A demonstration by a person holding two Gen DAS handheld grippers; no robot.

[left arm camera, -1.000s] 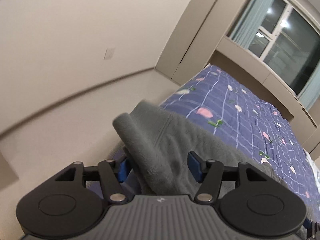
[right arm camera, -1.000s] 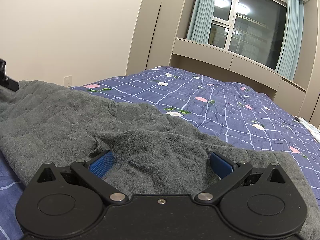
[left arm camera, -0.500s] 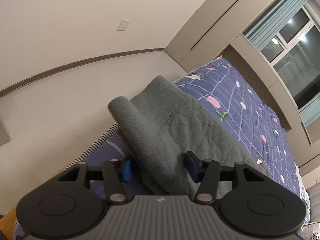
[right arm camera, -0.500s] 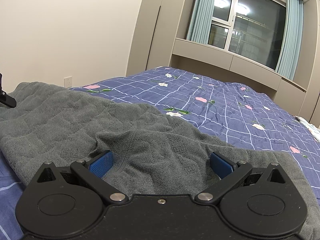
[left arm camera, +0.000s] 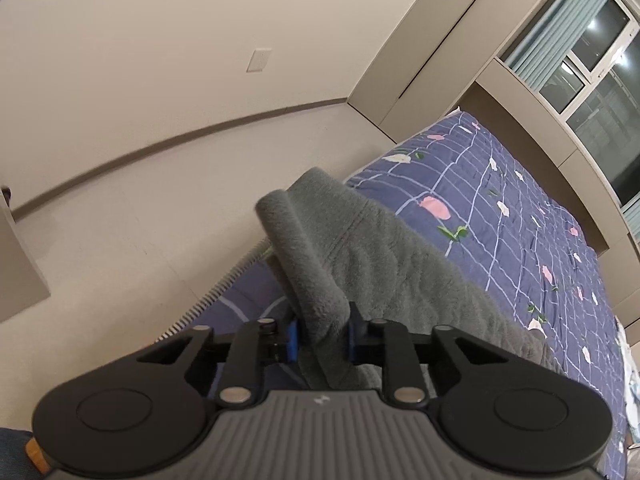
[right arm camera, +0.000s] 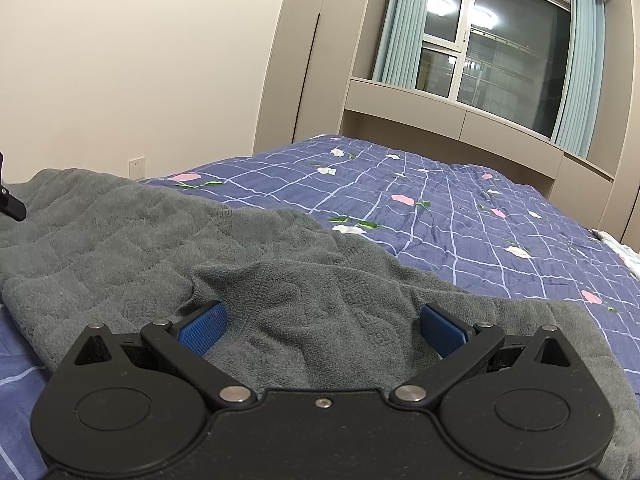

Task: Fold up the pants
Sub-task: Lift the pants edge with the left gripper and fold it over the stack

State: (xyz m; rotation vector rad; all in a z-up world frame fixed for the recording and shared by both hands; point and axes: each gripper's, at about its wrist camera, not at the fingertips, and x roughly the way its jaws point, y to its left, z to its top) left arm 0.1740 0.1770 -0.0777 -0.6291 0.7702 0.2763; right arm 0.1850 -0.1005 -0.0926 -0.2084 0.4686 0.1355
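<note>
Grey fleece pants point(right arm camera: 168, 240) lie spread on the blue flowered bedspread point(right arm camera: 460, 216). My left gripper point(left arm camera: 322, 338) is shut on a rolled, folded edge of the pants point(left arm camera: 320, 264) near the bed's side edge; the cloth stands up between its blue pads. My right gripper point(right arm camera: 328, 326) is open, its blue pads wide apart, with a raised bunch of the pants lying between them. A bit of the left gripper point(right arm camera: 12, 204) shows at the far left of the right wrist view.
The bedspread point(left arm camera: 520, 216) stretches away toward a window ledge and curtains point(right arm camera: 480, 52). Beige floor point(left arm camera: 140, 248) and a wall lie left of the bed. A wardrobe point(right arm camera: 312, 60) stands at the bed's far corner.
My left gripper's jaws have closed onto the rolled pants edge, which was loose between open pads before. The right gripper has stayed open and still.
</note>
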